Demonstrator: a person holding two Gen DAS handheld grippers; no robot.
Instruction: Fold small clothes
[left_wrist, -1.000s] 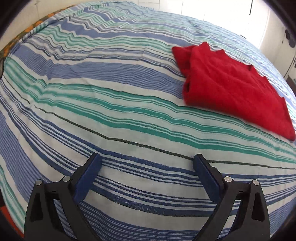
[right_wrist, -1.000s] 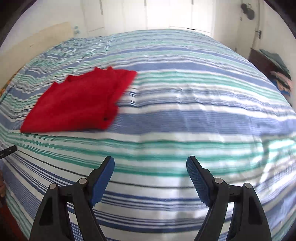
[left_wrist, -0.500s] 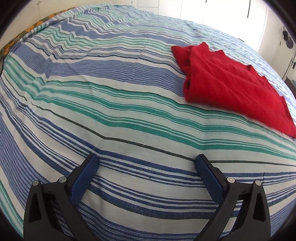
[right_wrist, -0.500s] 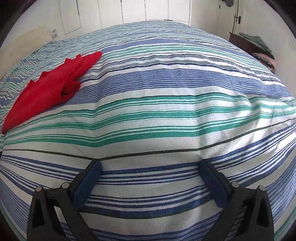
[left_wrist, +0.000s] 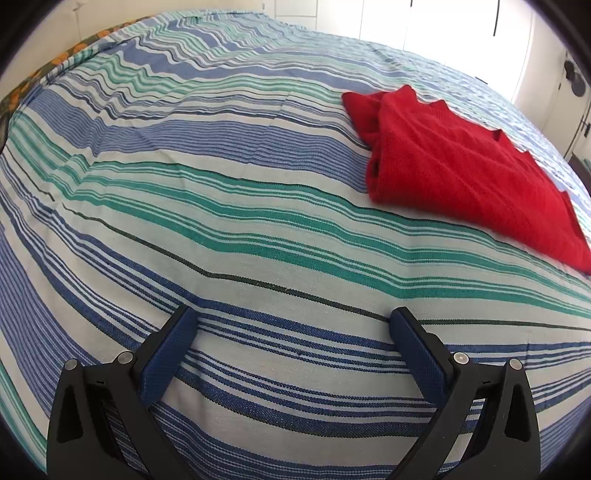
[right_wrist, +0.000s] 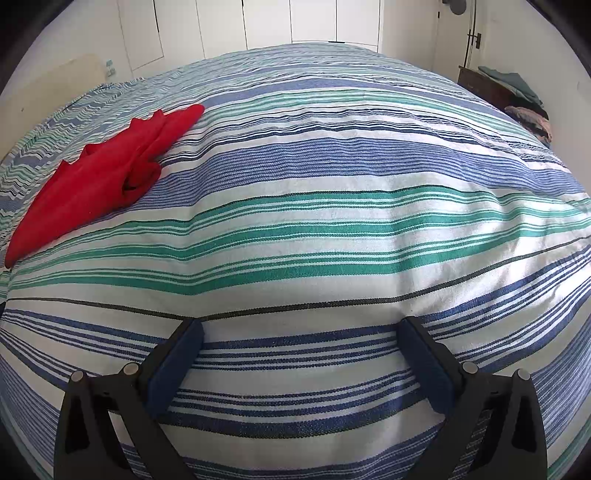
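A folded red garment (left_wrist: 461, 173) lies flat on the striped bedspread (left_wrist: 221, 221), up and to the right in the left wrist view. The right wrist view has the same red garment (right_wrist: 107, 177) at the far left on the bedspread (right_wrist: 332, 229). My left gripper (left_wrist: 293, 319) stands open close above bare striped cloth, well short of the garment, nothing between its blue pads. My right gripper (right_wrist: 303, 328) is open wide too, low over the bedspread and far to the right of the garment, holding nothing.
White cupboard doors (right_wrist: 266, 22) stand behind the bed. A dark piece of furniture with a pile of clothes (right_wrist: 517, 96) is at the right of the bed. A patterned orange fabric (left_wrist: 48, 70) shows at the bed's left edge.
The right gripper opened wider, swung to the right away from the red garment and sank towards the bedspread. The left gripper stayed almost where it was.
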